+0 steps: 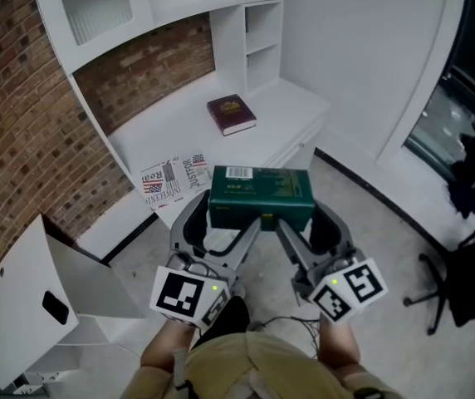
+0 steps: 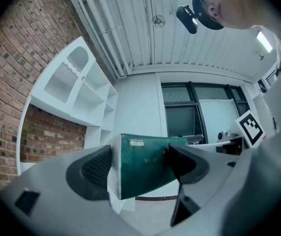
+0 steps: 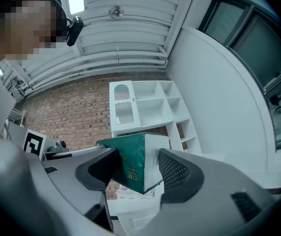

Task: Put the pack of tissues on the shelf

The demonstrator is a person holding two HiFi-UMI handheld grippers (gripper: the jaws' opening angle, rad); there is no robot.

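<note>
A dark green pack of tissues (image 1: 261, 196) with white ends hangs in the air in front of the white shelf unit (image 1: 258, 36). Both grippers hold it from below. My left gripper (image 1: 221, 219) clamps its left end, and my right gripper (image 1: 308, 223) clamps its right end. The left gripper view has the green pack (image 2: 145, 163) wedged between the two dark pads of the left gripper (image 2: 138, 167). In the right gripper view the pack (image 3: 129, 162) sits between the jaws of the right gripper (image 3: 138, 170), green face and white end both showing.
A dark red book (image 1: 232, 113) lies on the white desk surface (image 1: 291, 106), and printed papers (image 1: 173, 177) lie at its front edge. The brick wall stands behind. An open white cabinet door (image 1: 30, 298) is at the lower left, and a black office chair (image 1: 466, 273) at the right.
</note>
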